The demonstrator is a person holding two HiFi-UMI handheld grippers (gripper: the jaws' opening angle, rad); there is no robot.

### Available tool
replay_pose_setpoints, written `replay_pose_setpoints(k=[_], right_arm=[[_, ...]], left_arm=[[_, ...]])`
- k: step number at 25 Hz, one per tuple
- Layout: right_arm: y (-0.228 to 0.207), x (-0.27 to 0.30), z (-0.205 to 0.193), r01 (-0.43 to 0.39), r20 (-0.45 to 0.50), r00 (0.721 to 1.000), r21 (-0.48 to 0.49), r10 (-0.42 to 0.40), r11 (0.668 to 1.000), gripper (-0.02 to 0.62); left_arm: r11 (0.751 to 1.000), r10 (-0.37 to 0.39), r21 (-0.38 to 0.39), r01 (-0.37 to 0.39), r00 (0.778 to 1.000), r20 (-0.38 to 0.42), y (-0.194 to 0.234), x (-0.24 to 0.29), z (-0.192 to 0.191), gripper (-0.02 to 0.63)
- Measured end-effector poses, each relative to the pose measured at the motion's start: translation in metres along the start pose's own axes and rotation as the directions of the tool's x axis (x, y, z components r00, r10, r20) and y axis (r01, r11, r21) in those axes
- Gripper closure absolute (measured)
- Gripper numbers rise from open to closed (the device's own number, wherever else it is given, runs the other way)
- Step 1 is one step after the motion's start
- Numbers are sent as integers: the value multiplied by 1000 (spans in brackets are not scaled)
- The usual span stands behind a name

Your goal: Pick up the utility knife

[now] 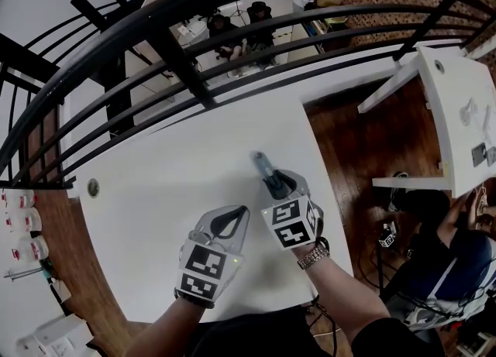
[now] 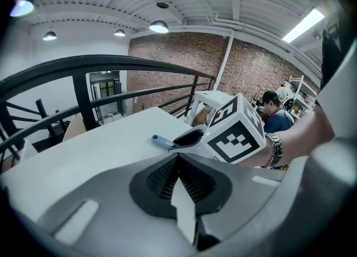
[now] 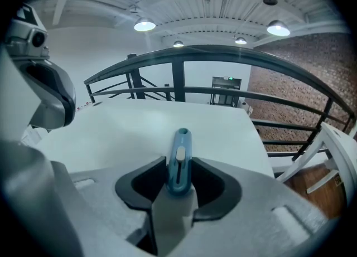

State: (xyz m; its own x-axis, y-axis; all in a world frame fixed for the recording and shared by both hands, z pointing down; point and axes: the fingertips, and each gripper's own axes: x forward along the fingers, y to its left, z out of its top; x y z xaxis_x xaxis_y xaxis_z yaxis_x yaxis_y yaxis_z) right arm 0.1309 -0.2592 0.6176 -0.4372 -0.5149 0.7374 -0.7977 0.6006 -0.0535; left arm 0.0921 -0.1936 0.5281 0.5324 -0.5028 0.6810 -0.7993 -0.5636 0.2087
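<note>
You had the right gripper clamped on one end of the utility knife, lying midway across the white table, ready for lifting; the left gripper sat shut and empty, nearer the table's edge.

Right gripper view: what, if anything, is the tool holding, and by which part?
The right tool grips the blue utility knife by its near end, the rest sticking out ahead over the table. The left tool is shut and empty.
</note>
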Motion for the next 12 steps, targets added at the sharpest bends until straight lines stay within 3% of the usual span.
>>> replay_pose_setpoints(k=[12], right_arm=[[26,-45,19,7,81,997,-13,-6,1000,465]], left_arm=[[1000,-3,3,3,999,44,-12,-34,-3,589]])
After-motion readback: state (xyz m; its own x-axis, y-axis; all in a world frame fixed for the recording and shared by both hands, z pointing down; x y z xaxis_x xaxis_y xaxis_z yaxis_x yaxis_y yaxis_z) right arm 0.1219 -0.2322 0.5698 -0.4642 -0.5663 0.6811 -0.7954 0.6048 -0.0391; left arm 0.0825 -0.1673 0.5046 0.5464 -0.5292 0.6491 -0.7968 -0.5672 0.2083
